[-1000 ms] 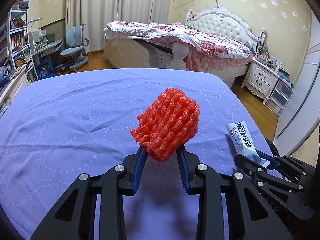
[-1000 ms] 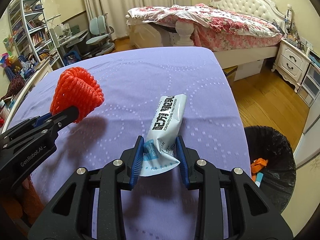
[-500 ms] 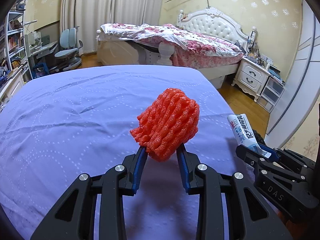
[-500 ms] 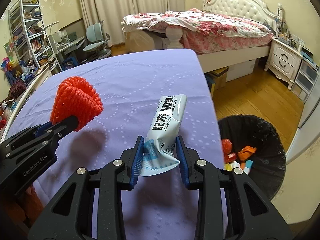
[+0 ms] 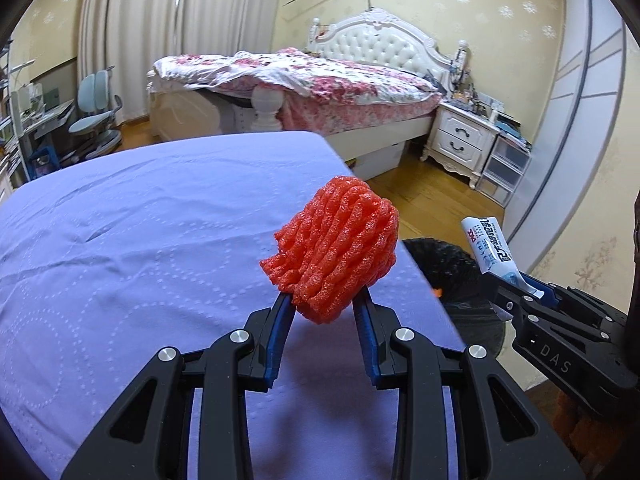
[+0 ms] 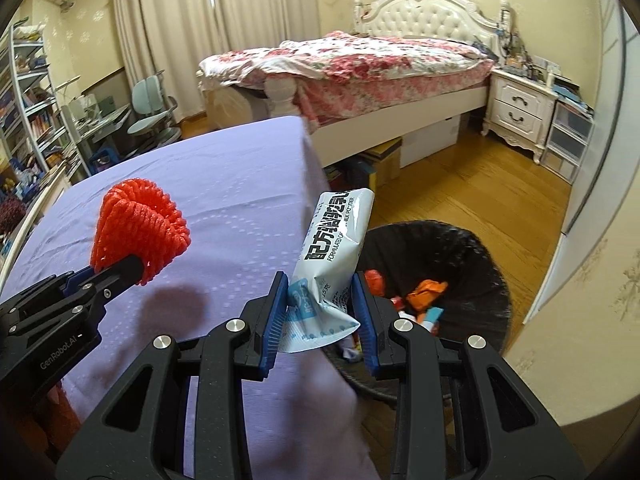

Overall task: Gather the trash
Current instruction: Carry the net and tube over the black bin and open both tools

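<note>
My left gripper (image 5: pixel 323 306) is shut on a red foam fruit net (image 5: pixel 336 248) and holds it above the right edge of the purple table (image 5: pixel 140 232). The net also shows in the right wrist view (image 6: pixel 140 228). My right gripper (image 6: pixel 320 300) is shut on a white and blue milk powder sachet (image 6: pixel 332 256), held up near the table's right edge, beside the black trash bin (image 6: pixel 472 248). The sachet also shows in the left wrist view (image 5: pixel 490 250), with the bin (image 5: pixel 444 264) below it.
The bin holds several scraps, among them an orange wrapper (image 6: pixel 426 288). A bed (image 6: pixel 360 68) and white nightstand (image 6: pixel 520 108) stand beyond on the wooden floor (image 6: pixel 460 184). A desk chair (image 5: pixel 96 120) and shelves (image 6: pixel 28 112) are at the left.
Both grippers have moved right with their loads, from over the table's middle to its right edge. The trash bin has come into view, closer and larger.
</note>
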Tool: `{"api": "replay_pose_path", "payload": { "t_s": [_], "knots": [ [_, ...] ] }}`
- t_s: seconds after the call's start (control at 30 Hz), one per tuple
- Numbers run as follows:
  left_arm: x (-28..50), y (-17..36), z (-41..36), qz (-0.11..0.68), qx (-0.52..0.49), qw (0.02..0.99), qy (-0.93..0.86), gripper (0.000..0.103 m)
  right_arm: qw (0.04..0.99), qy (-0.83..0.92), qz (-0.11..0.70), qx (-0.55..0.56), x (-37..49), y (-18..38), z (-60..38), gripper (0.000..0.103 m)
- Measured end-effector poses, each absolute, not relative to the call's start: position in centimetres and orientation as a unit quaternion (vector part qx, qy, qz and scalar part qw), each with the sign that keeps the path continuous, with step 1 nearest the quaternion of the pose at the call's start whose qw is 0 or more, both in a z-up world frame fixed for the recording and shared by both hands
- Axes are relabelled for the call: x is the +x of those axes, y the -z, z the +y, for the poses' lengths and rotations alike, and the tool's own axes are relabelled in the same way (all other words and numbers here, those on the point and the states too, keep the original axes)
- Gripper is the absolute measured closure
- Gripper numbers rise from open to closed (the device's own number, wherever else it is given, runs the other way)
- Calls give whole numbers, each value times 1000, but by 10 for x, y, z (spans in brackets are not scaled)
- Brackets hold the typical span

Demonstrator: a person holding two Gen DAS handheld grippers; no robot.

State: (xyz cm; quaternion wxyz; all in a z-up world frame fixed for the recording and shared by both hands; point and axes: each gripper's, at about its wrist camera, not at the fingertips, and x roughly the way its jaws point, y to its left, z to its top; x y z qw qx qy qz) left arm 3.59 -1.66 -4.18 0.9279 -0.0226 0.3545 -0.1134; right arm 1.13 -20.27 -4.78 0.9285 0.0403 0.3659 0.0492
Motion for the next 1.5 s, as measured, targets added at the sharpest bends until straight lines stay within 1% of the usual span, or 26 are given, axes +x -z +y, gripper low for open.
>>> {"api": "replay_pose_path", "payload": {
  "t_s": [0.43,0.97,1.23,1.27,1.37,1.4,1.43,1.47,1.5],
  "knots": [
    [60,45,-91,349,10,922,168,70,931,5,360,58,23,55,-267,71],
    [90,59,-130,371,30,912,173,70,927,25,367,78,45,70,-305,71],
    [100,61,-141,383,35,907,172,69,925,30,369,85,55,73,-307,70],
    [100,62,-141,385,35,906,171,67,925,30,369,85,54,74,-306,70],
    [101,65,-139,390,31,905,169,58,925,32,368,84,57,74,-307,69],
    [100,65,-139,391,30,904,169,53,926,35,367,85,57,74,-308,65],
    [100,65,-138,391,28,904,168,49,926,38,365,85,57,74,-309,57],
    [99,65,-138,391,27,905,167,46,927,39,364,86,56,75,-308,56],
    [98,65,-137,390,25,906,165,41,927,41,364,86,56,75,-309,55]
  ]
}}
